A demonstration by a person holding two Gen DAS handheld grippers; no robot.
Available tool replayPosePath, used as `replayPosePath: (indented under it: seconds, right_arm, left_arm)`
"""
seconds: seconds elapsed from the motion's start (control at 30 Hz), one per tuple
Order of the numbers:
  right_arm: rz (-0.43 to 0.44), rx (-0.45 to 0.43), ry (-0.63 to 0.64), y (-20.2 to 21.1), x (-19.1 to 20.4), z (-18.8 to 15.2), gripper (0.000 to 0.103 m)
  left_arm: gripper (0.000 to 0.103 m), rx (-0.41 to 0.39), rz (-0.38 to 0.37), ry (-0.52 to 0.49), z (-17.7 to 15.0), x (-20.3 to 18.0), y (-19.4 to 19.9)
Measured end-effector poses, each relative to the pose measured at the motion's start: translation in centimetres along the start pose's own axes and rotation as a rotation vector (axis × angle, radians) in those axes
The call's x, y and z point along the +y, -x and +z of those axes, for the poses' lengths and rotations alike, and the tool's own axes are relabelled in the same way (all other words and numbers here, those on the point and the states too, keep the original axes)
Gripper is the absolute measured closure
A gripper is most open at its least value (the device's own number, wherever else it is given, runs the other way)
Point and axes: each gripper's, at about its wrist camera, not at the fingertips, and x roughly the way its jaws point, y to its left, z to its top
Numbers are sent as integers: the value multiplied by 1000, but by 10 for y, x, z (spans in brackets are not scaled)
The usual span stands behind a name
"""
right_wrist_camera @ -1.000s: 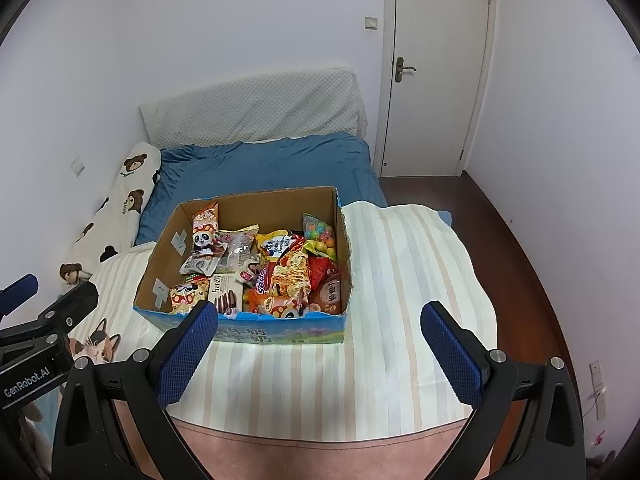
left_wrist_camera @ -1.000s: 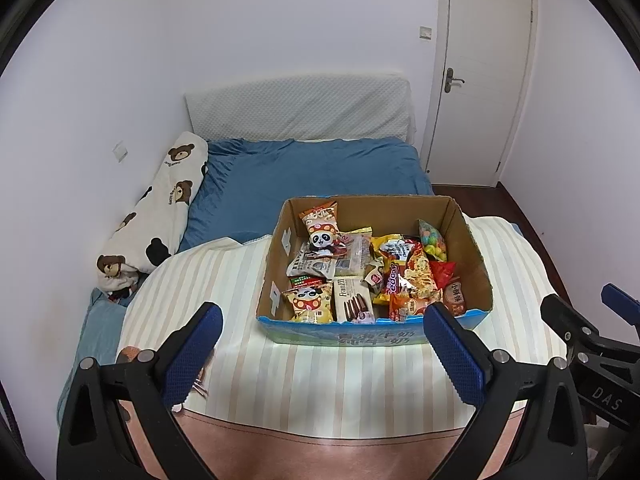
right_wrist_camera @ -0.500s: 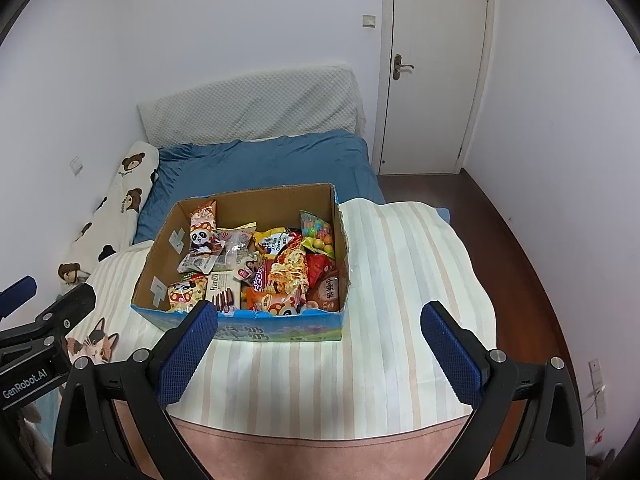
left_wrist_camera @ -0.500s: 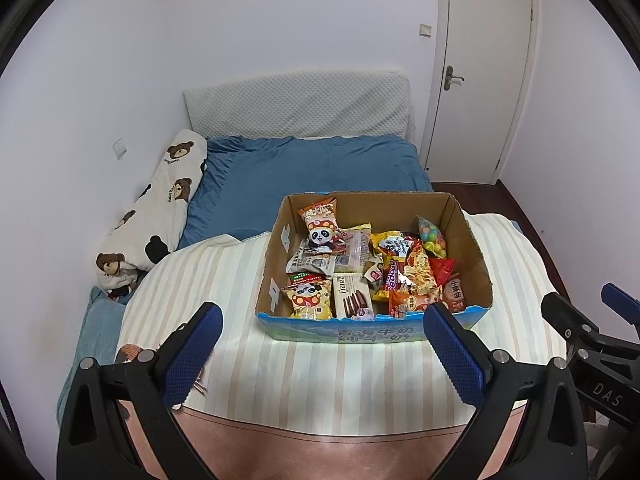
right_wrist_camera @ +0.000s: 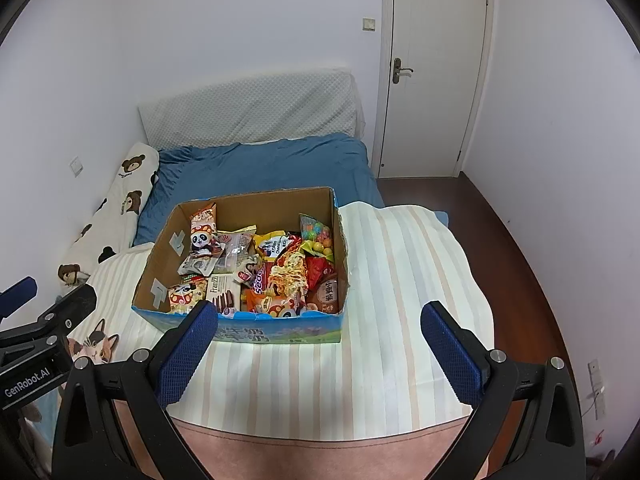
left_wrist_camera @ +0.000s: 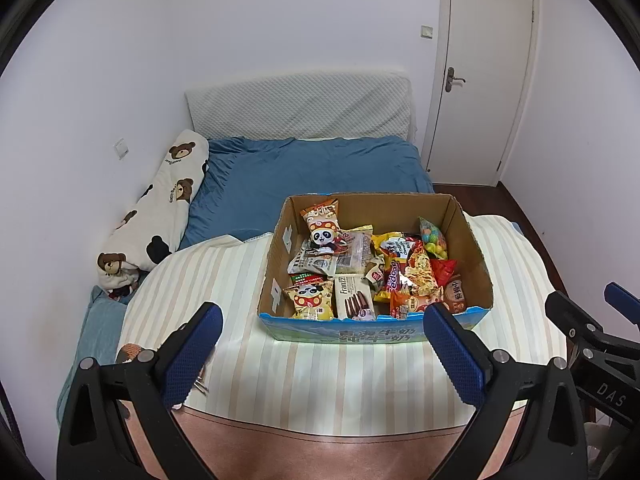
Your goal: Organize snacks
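A cardboard box (left_wrist_camera: 276, 264) (right_wrist_camera: 160, 264) with a blue printed front stands on a striped cloth. Inside lie several snack packs: a panda pack (left_wrist_camera: 322, 224) (right_wrist_camera: 202, 232), a Franzzi biscuit pack (left_wrist_camera: 352, 296) (right_wrist_camera: 222, 292), a bag of coloured candy balls (left_wrist_camera: 432, 238) (right_wrist_camera: 318, 234) and an orange noodle pack (left_wrist_camera: 420, 270) (right_wrist_camera: 290, 272). My left gripper (left_wrist_camera: 322, 350) hangs open in front of the box, above the cloth, holding nothing. My right gripper (right_wrist_camera: 320, 348) is open too, in front of the box's right half, with nothing between its fingers.
The striped cloth (left_wrist_camera: 224, 280) (right_wrist_camera: 400, 264) covers the near end of a bed with a blue sheet (left_wrist_camera: 304, 168). A bear-print pillow (left_wrist_camera: 160, 208) lies along the left wall. A shut white door (right_wrist_camera: 432, 68) and dark floor (right_wrist_camera: 516, 248) are to the right.
Both views have drifted slightly, so the box sits a little higher in the frames. Both grippers stay open; the snacks have not moved.
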Motion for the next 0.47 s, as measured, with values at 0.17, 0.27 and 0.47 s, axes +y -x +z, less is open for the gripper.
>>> replayPosePath:
  seconds: [0.17, 0.27, 0.47]
  right_arm:
    - [0, 0, 2, 1, 0, 0, 0]
    - [-1, 0, 0, 1, 1, 0, 0]
    - [-1, -1, -2, 1, 1, -1, 0]
  left_arm:
    - [0, -3, 2, 1, 0, 0, 1]
    - [0, -4, 1, -1, 0, 0, 0]
    - [0, -16, 6, 0, 3, 1, 5]
